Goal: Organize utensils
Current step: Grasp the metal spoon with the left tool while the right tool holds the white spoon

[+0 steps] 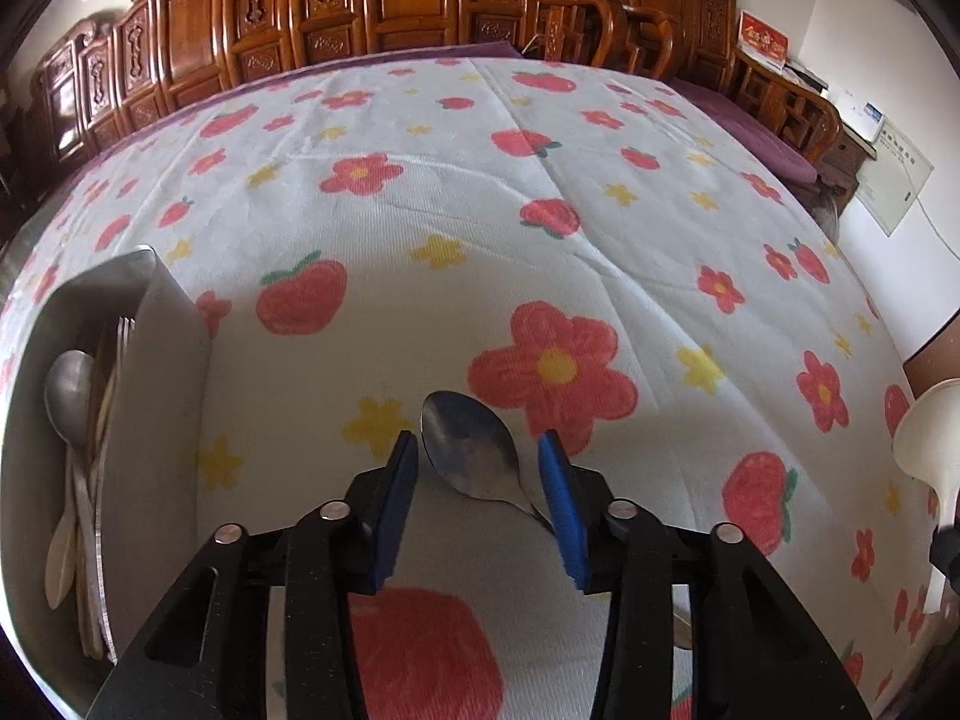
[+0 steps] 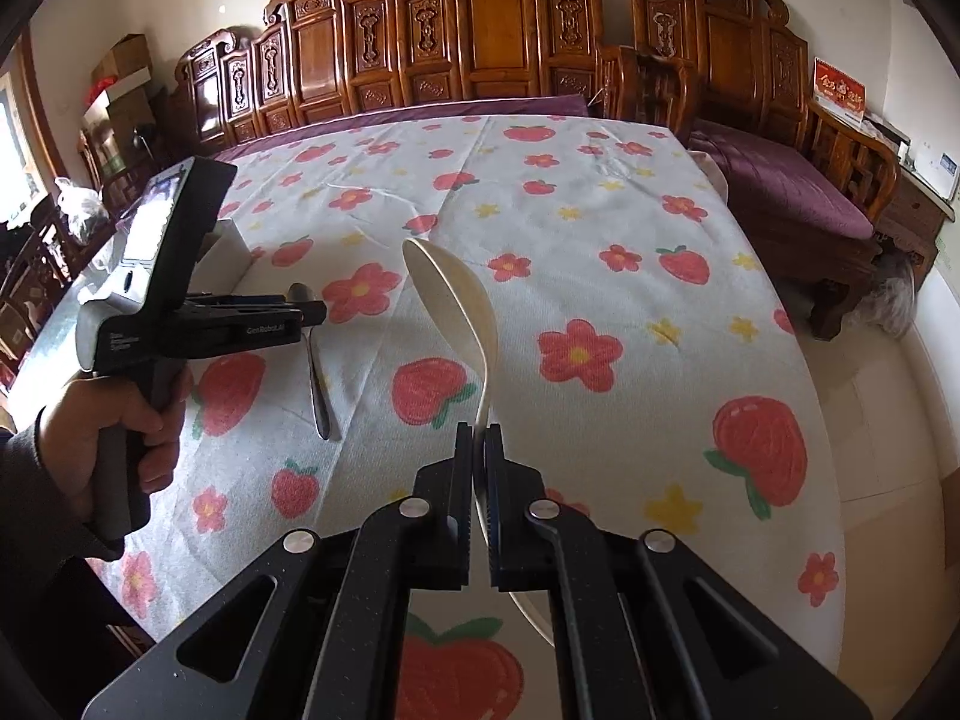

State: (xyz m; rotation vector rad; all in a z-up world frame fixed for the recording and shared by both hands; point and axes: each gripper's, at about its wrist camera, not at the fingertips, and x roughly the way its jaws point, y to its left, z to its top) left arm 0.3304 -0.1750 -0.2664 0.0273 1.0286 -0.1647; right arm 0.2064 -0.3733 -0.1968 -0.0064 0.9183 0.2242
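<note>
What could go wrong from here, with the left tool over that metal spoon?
1. The left tool straddles the metal spoon at its wide bowl, not the handle; closing there may slip or flip it.
2. The right tool pinches the white spoon low on its handle, so it could pivot.
3. The utensil box is already crowded.

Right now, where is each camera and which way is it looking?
Left wrist: sits on the left tongs, looking down at a metal spoon between its open fingers, tray at left; no hand shows.
Right wrist: sits on the right tongs, shut on a white spoon; a hand holds the left tongs.
Shared: metal spoon, white spoon, flowered cloth.
</note>
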